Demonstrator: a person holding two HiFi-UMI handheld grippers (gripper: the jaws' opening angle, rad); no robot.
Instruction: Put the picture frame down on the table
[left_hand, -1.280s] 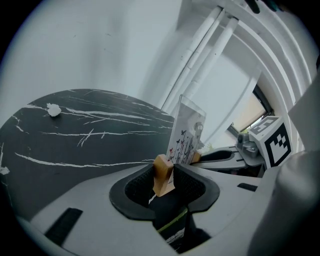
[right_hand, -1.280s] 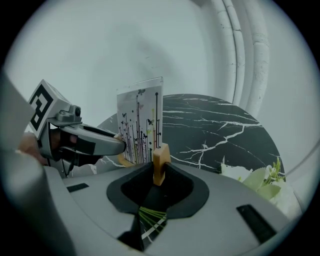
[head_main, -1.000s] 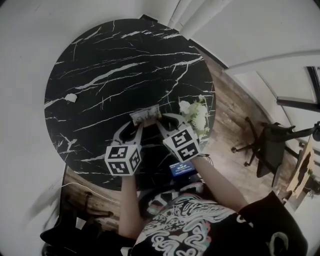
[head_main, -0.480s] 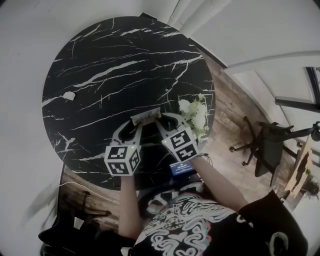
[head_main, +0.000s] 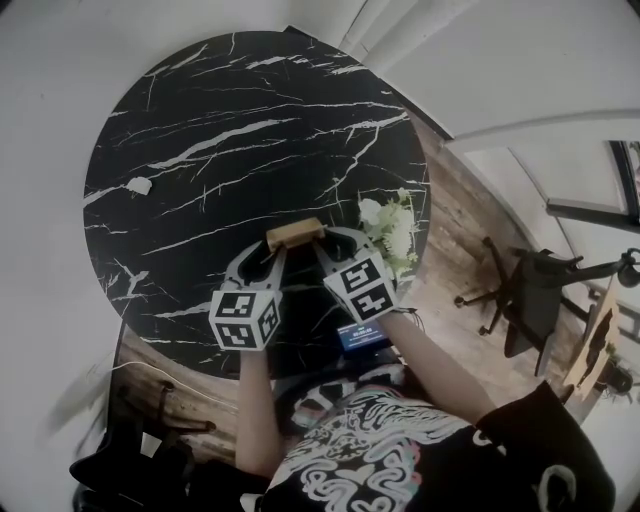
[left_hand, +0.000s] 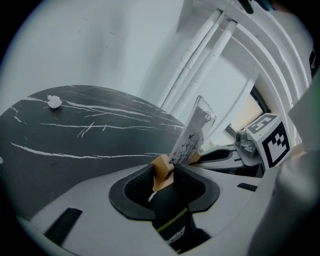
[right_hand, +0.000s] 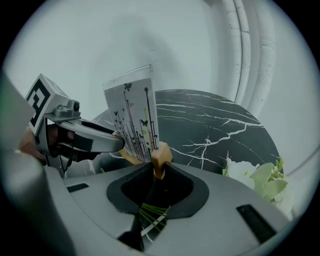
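Observation:
The picture frame (head_main: 294, 233) is a clear upright pane with a printed flower picture on a light wooden base. It hangs over the near part of the round black marble table (head_main: 220, 130), held from both ends. My left gripper (head_main: 274, 250) is shut on the left end of the wooden base (left_hand: 161, 169). On the base's right end (right_hand: 160, 156) my right gripper (head_main: 318, 246) is shut. The pane (right_hand: 132, 120) leans a little in the right gripper view and rises beyond the jaws (left_hand: 192, 132) in the left gripper view.
White flowers with green leaves (head_main: 392, 228) stand at the table's right edge, close to my right gripper. A small crumpled white scrap (head_main: 139, 185) lies at the table's far left. Wooden floor and an office chair (head_main: 535, 290) lie to the right. White pipes (right_hand: 250, 55) run up the wall.
The frame has tipped between the grippers: its printed face showed from above earlier, now the wooden base shows instead. Both grippers kept their hold and barely moved.

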